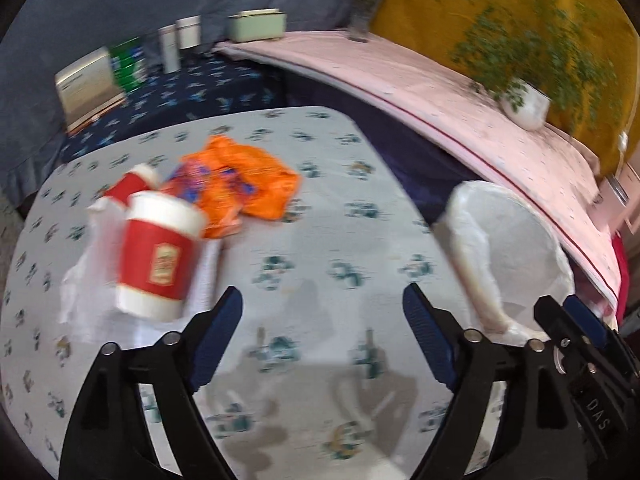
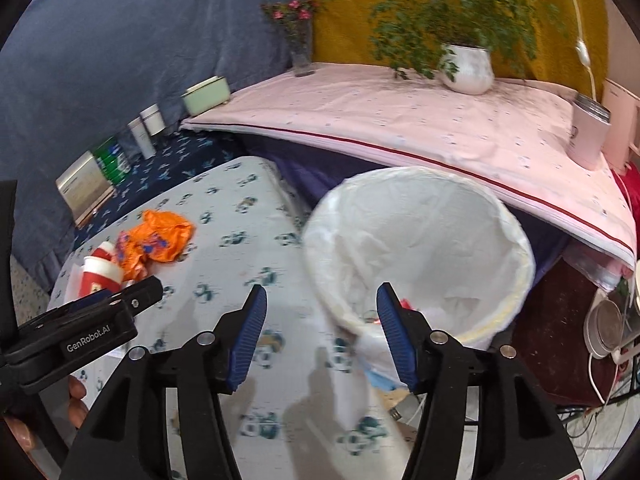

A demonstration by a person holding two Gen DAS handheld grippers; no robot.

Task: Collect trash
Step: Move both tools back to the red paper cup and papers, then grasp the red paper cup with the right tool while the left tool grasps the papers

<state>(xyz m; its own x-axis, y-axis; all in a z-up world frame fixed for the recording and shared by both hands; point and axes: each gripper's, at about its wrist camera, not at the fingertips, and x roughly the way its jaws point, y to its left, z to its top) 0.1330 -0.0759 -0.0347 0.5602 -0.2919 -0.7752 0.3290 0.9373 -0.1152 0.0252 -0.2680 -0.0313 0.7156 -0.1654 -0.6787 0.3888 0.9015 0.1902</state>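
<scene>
Red-and-white paper cup (image 1: 158,256) and crumpled orange wrapper (image 1: 244,184) lie at the worktop's (image 1: 320,240) far left, so the released, empty left claw (image 1: 322,316) must reach them next, while the released right claw (image 2: 322,312) hovers by the white-lined bin (image 2: 420,248).

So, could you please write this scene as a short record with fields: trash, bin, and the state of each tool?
trash on table: red paper cup upright on white paper; second red cup lying behind it; orange wrapper crumpled beside them
bin: white-lined bin at the table's right edge, some trash already inside
table: floral cloth
left tool: open, holds nothing, nearest the upright cup
right tool: open, holds nothing, over the bin's near rim
</scene>
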